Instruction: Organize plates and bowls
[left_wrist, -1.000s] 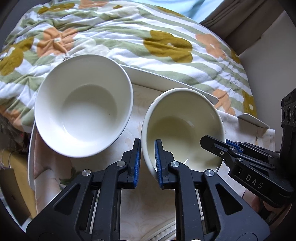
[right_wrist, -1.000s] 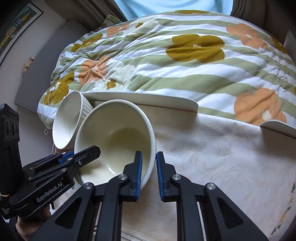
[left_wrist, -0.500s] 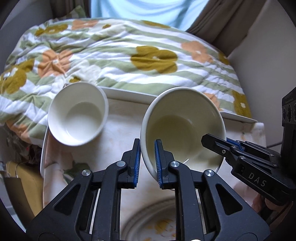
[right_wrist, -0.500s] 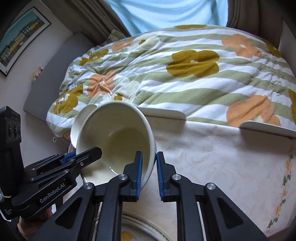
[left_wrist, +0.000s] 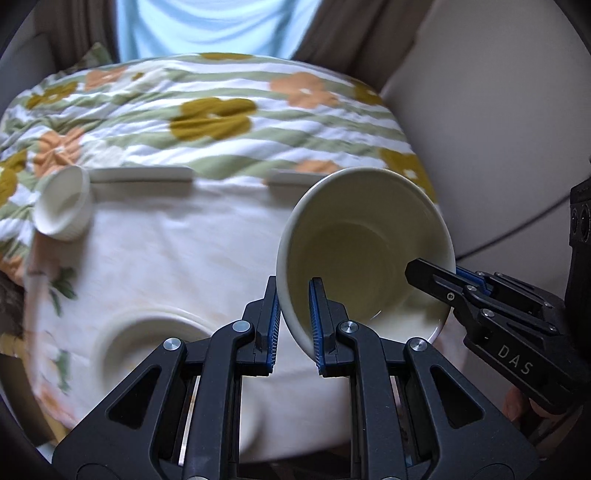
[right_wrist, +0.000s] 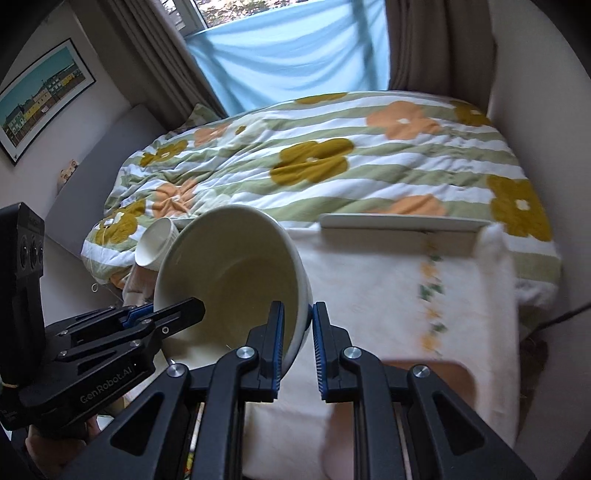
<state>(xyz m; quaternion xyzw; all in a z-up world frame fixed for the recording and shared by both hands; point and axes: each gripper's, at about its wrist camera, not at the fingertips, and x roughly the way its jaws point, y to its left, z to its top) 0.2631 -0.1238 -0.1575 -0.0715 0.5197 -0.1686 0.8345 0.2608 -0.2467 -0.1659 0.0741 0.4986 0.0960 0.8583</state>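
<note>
**Inspector A:** We record the cream bowl (left_wrist: 364, 251) off the table, tilted, its mouth turned toward the cameras; it is carried by two grippers at once. The left gripper (left_wrist: 293, 321) is clamped on the rim at the bowl's seven o'clock, one blue pad inside the wall and one outside; the right gripper (right_wrist: 297, 334) pinches the opposite rim at about five o'clock in its own view, in the same fashion. Both sets of jaws stand narrow, with only the bowl wall between them.

**Inspector B:** Agreed; we add the surroundings. In the left wrist view a small ribbed white bowl (left_wrist: 62, 205) lies on its side at nine o'clock of the tablecloth (left_wrist: 177, 254), well apart from the held bowl; a round white dish (left_wrist: 147, 347), blurred, sits at seven o'clock. Two flat white plates (left_wrist: 142, 174) lie along the cloth's far edge at twelve o'clock; beyond them we note the flowered striped quilt (right_wrist: 332, 162), then a blue curtain (right_wrist: 295, 55) and a framed picture (right_wrist: 40, 99) at ten o'clock.
</note>
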